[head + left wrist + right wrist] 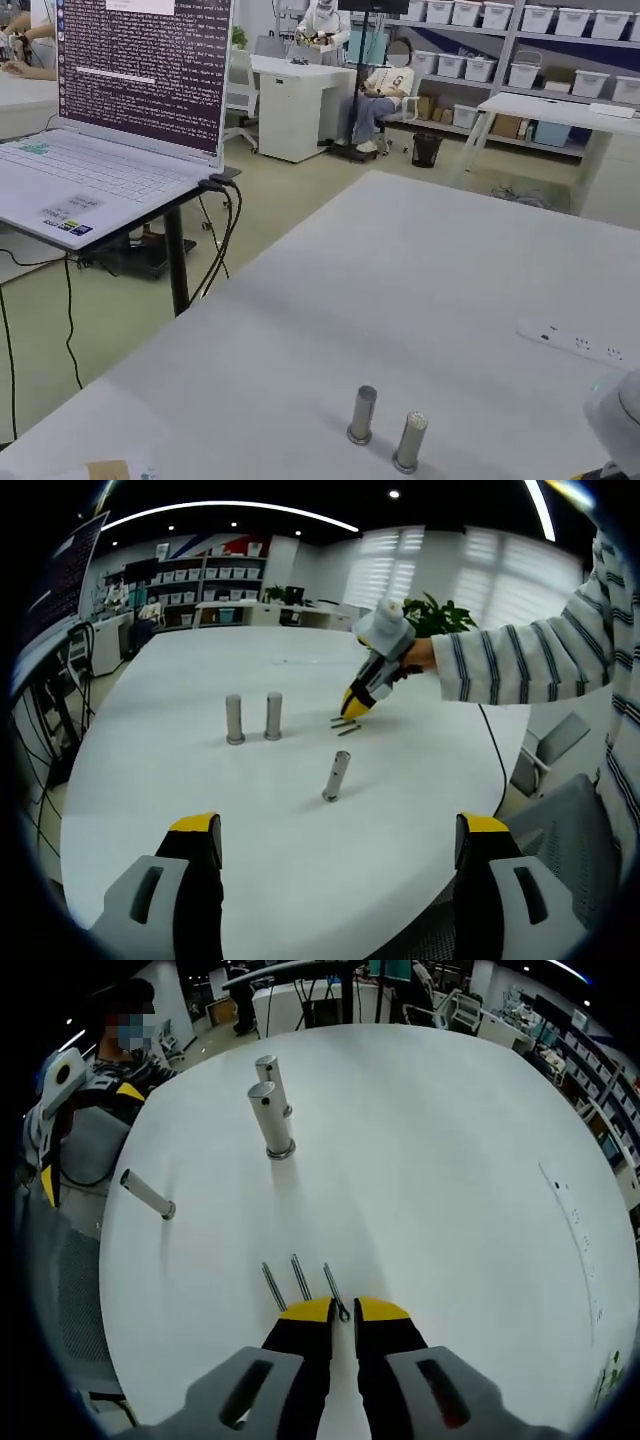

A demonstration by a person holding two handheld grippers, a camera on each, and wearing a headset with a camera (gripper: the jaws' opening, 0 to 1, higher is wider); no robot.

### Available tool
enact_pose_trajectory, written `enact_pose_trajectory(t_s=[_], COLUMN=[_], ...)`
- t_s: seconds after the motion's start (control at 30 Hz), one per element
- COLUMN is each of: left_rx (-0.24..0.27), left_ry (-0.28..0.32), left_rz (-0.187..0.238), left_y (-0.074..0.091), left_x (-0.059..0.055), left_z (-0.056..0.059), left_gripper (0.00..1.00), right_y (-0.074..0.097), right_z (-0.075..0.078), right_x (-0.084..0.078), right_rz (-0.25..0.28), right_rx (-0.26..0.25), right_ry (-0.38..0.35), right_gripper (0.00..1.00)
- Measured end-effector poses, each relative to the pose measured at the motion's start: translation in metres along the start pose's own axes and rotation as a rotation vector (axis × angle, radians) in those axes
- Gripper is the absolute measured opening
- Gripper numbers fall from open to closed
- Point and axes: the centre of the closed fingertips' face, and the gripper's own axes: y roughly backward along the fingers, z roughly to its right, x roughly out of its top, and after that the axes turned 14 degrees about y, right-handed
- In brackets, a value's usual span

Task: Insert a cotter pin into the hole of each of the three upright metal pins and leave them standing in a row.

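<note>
1. Left gripper: my jaws are released, set wide apart, with nothing between them. They hover at the desk edge nearest to me.

2. Right gripper: my jaws are drawn almost together, leaving a narrow slit between the yellow tips. The tips are down at the desk surface. In the left gripper view this gripper is tilted nose-down, and a hand in a striped sleeve carries it.

3. Cotter pins: three lie flat and side by side on the desk, well in from its edges and just ahead of my right jaw tips. The near end of the rightmost cotter pin reaches into the slit between the tips. I cannot tell whether the jaws clamp it.

4. Metal pins: two stand upright, close together but apart, near the desk's near edge in the head view.

5. Third metal pin: it sits apart from the pair, nearer my left gripper. It looks tilted, and I cannot tell whether it stands true.

6. Power strip: it lies near the desk's right edge.

7. Laptop: it is open on a stand beyond the desk's left edge.
</note>
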Motion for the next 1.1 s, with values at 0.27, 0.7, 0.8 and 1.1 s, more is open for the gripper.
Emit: enact_pose_trajectory(t_s=[0.27, 0.7, 0.8, 1.1], left_rx=[-0.006, -0.01, -0.011, -0.038], left_ry=[0.004, 0.015, 0.013, 0.033], left_rz=[-0.005, -0.005, 0.002, 0.057], left_y=[-0.004, -0.009, -0.01, -0.012], left_x=[-0.001, 0.0, 0.002, 0.017], left_z=[0.001, 0.007, 0.007, 0.017], left_gripper=[0.95, 0.92, 0.91, 0.91], right_y=[0.0, 0.001, 0.001, 0.007], right_z=[0.001, 0.0, 0.002, 0.003], right_x=[-0.001, -0.001, -0.001, -0.002], right_rz=[-0.023, -0.006, -0.016, -0.022], right_rx=[-0.022, -0.047, -0.044, -0.04], right_ry=[0.002, 0.01, 0.01, -0.024], right_gripper=[0.0, 0.0, 0.0, 0.0])
